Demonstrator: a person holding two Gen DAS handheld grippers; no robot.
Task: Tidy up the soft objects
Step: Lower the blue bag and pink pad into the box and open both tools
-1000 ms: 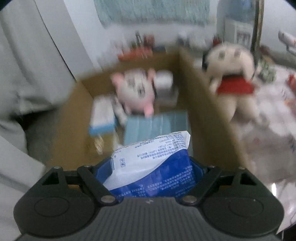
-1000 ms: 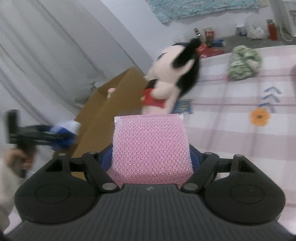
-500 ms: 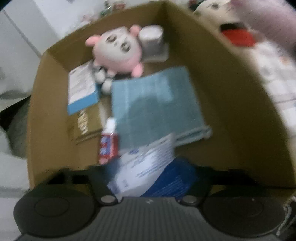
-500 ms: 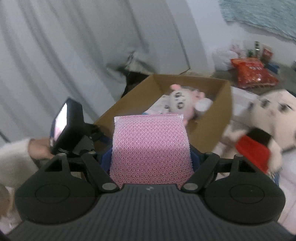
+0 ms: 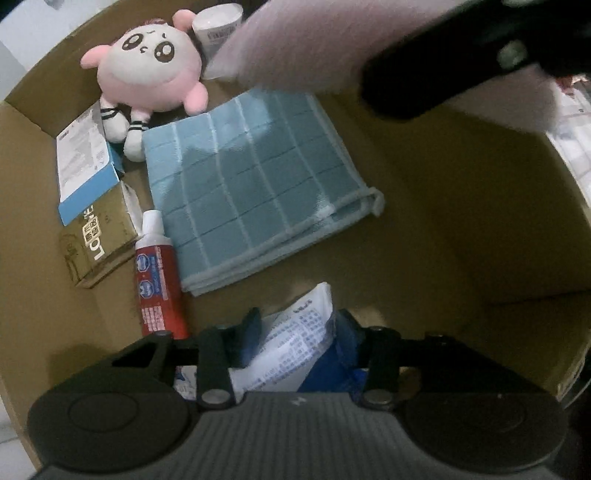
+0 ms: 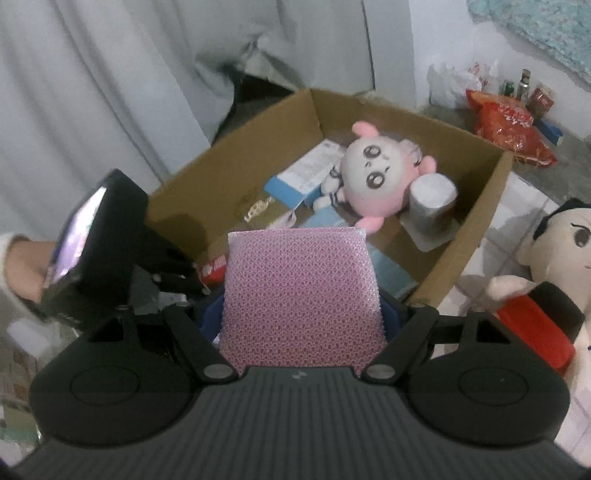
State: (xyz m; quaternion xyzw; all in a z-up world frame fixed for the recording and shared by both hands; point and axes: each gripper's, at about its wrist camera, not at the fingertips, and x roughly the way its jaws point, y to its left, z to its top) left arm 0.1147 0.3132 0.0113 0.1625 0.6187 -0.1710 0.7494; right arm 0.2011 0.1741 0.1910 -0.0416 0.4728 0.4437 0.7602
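Observation:
My left gripper (image 5: 301, 332) is shut on a blue and white soft packet (image 5: 295, 350) and holds it low inside the cardboard box (image 5: 498, 221), near its front wall. My right gripper (image 6: 301, 306) is shut on a pink bubble-wrap pouch (image 6: 301, 295) and hovers over the box's near rim (image 6: 461, 254); the pouch also shows in the left wrist view (image 5: 314, 44), above the box. Inside lie a pink plush doll (image 5: 147, 70), a folded blue towel (image 5: 251, 192) and a red toothpaste tube (image 5: 157, 280).
The box also holds a blue and white carton (image 5: 83, 173), a brown carton (image 5: 99, 243) and a white roll (image 5: 218, 27). A black-haired plush doll in red (image 6: 554, 266) sits right of the box on the checked cloth. A red snack bag (image 6: 506, 125) lies behind.
My left gripper has gone from in front of the box down into it with the packet. My right gripper has swung left from the black-haired doll to above the box.

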